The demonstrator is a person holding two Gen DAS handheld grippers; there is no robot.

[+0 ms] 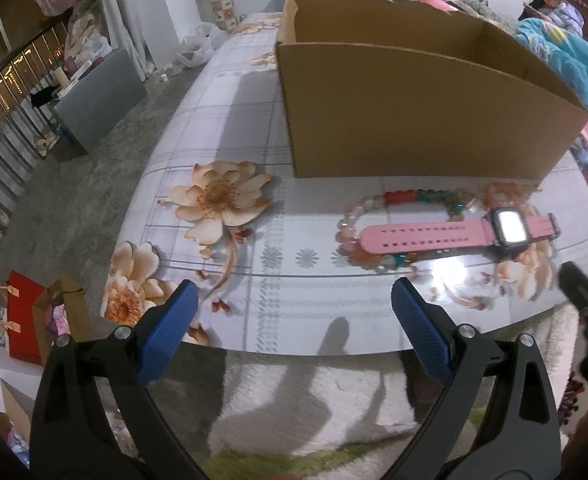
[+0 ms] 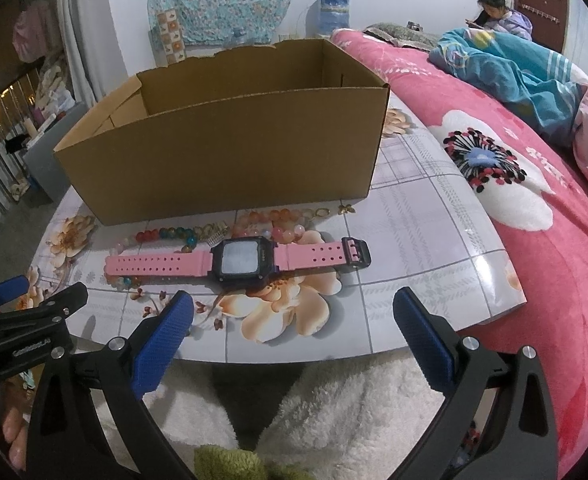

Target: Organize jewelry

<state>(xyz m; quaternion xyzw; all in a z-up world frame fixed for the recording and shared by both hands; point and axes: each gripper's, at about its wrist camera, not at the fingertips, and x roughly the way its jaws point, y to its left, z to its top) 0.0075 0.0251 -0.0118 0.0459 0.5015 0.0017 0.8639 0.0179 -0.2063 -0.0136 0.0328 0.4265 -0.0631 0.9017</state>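
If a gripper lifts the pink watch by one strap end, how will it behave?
The pink rubber-strap watch with the black square case lies flat and open, so it would likely droop. Its case probably pulls downward. It overlaps the multicoloured bead bracelet and may drag it.

The watch point(image 2: 238, 261) has a pink strap, a black case and a black buckle. The beads point(image 1: 407, 197) run red, teal, clear, pale pink and orange. The box point(image 2: 230, 152) is plain brown. The table point(image 2: 413, 216) has a glossy pale lilac-grey check printed with peach flowers. To the right, the bedspread point(image 2: 541, 264) is pink with white flowers. The far blanket point(image 2: 505, 76) is turquoise. Each gripper's pads point(image 1: 170, 332) are blue on black arms.
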